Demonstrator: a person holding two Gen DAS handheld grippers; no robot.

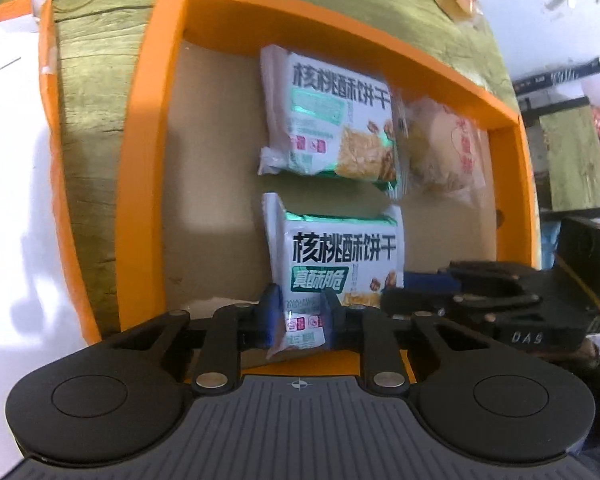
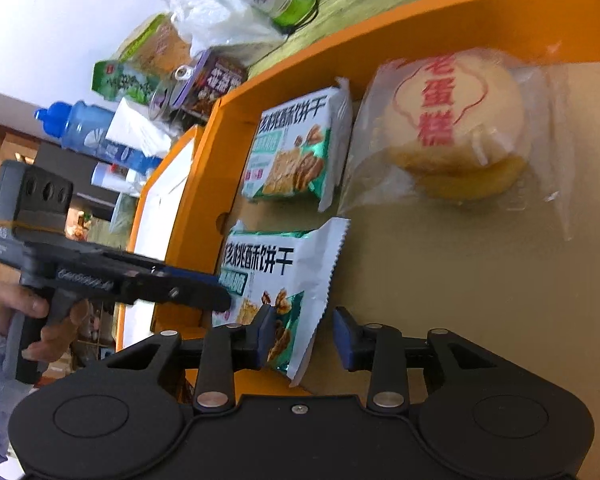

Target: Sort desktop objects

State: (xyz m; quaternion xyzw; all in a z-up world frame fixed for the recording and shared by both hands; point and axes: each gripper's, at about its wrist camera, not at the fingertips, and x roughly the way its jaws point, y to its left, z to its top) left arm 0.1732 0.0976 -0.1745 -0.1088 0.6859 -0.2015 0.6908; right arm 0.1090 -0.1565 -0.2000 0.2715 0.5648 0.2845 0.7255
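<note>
An orange tray (image 1: 152, 184) with a brown cardboard floor lies on a wood-grain table (image 1: 92, 128), and three wrapped snacks lie flat inside it. Two are walnut biscuit packets with green and white wrappers, set one behind the other in a line with a gap between them, their long axes running from the near rim toward the far rim in the left wrist view. The far biscuit packet (image 1: 328, 120) lies close to the far wall; a clear-wrapped round cake (image 1: 444, 148) with red characters lies just beside it on its right, the two wrappers touching or overlapping at the edge. The near biscuit packet (image 1: 336, 264) points its serrated sealed end toward the left gripper (image 1: 298, 322), whose blue pads are closed on that end, the wrapper pinched between them. In the right wrist view the same near packet shows its toothed edge running along its right side, and the right gripper (image 2: 302, 338) has its left pad against that packet's corner while its right pad stands clear over bare cardboard; its jaws are narrow and I cannot tell whether they are pressing anything. A hand (image 2: 40, 320) holds the left gripper's handle at the left of that view
</note>
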